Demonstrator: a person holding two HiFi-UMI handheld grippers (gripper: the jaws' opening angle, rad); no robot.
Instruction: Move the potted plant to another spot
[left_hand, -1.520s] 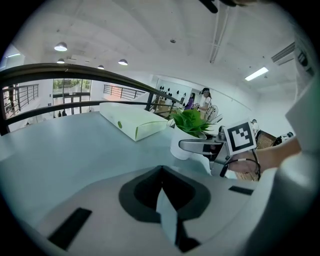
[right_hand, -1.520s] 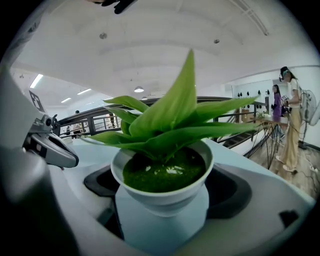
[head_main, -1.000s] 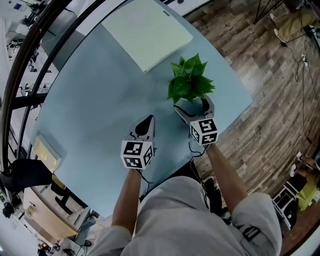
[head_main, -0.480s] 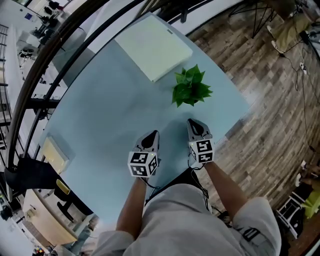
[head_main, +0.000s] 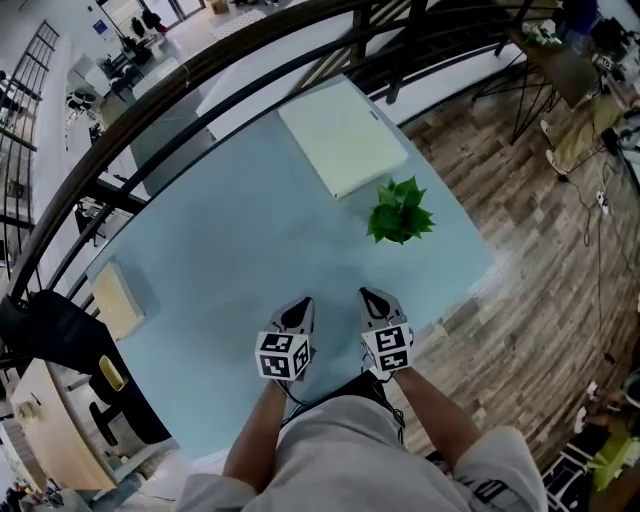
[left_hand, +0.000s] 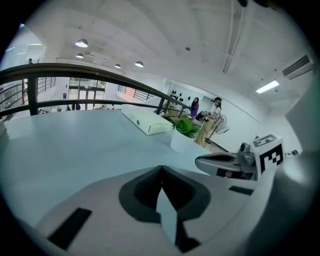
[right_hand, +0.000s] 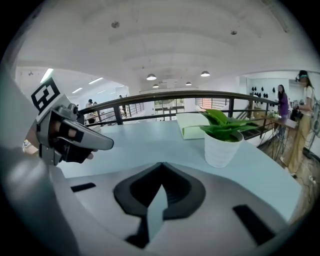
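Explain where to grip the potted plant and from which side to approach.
Grip the potted plant by its white pot, jaws on either side of the wall below the rim. It stands upright, and the leaves spread over the top, so a grasp from above would likely crush them. Come in roughly level from the person's side, where nothing on the table blocks it.

table (head_main: 230, 250): light blue | flat pale-green box (head_main: 343, 135): far side | small tan box (head_main: 118, 300): left edge | dark railing (head_main: 200, 75): beyond table

Ceiling lamps (left_hand: 82, 43) are shining bright, the table (head_main: 230, 230) is gleaming softly, and edges are bending and darkening (like a fishbowl).
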